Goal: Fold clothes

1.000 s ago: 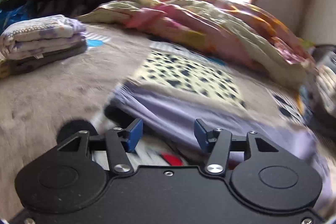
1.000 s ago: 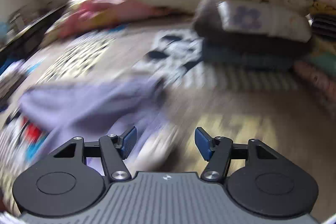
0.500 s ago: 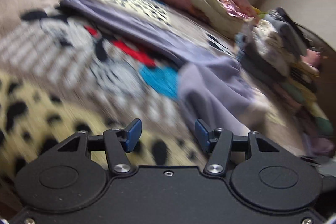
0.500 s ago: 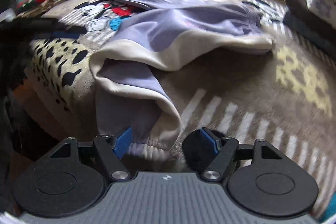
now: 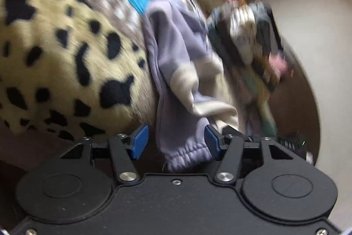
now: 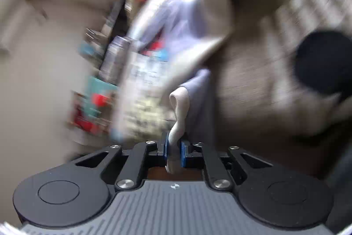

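Note:
A lavender garment (image 5: 173, 47) with cream bands lies crumpled on a spotted plush blanket (image 5: 66, 47). In the left wrist view its gathered elastic hem (image 5: 187, 153) sits between the blue pads (image 5: 139, 141) of my left gripper (image 5: 176, 142), which is open; the left pad stands clear of the cloth. In the right wrist view my right gripper (image 6: 173, 150) has its jaws closing, and they pinch the garment's cream edge (image 6: 179, 107). The rest of the garment (image 6: 198, 3) trails away upward. Both views are tilted and blurred.
A stack of folded clothes (image 5: 248, 41) stands beyond the garment, near a pale wall (image 5: 308, 25). Blurred shelves with colourful clutter (image 6: 94, 91) fill the left of the right wrist view. The striped beige blanket (image 6: 253, 80) with a black patch (image 6: 323, 61) lies to the right.
Both grippers dropped to the garment's near end and rolled. The right jaws went from open around the cream edge to pinching it. The elastic hem now lies between the left pads.

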Available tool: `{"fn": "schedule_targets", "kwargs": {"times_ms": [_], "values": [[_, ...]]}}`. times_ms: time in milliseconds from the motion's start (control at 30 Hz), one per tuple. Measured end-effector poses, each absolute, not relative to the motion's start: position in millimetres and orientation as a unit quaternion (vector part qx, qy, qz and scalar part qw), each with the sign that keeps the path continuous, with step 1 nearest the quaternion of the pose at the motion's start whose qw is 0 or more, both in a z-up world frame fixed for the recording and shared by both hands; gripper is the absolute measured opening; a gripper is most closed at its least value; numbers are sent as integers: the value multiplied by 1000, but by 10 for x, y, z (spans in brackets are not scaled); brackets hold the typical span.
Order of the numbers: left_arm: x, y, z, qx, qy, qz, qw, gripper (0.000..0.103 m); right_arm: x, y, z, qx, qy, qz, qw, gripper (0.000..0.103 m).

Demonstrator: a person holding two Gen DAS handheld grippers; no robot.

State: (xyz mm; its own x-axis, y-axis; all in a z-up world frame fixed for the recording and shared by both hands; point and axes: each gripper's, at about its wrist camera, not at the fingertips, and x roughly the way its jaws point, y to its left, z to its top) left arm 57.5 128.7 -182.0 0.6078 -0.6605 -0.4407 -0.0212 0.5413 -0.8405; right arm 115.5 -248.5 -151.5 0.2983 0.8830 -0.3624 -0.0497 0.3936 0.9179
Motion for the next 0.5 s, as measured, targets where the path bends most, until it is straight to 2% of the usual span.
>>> {"fn": "schedule_targets", "kwargs": {"times_ms": [167, 400, 500], "values": [[452, 1818, -1843, -546, 338, -141, 754, 55, 1222, -2032, -1370, 526, 429, 372, 633, 13], [283, 2284, -1790, -642, 254, -144, 709, 56, 1379, -1540, -1183, 616, 303, 340, 643, 13], [310, 2275, -1842, -665, 245, -167, 685, 56, 1400, -1318, -1276, 623, 293, 328, 647, 13]]}}
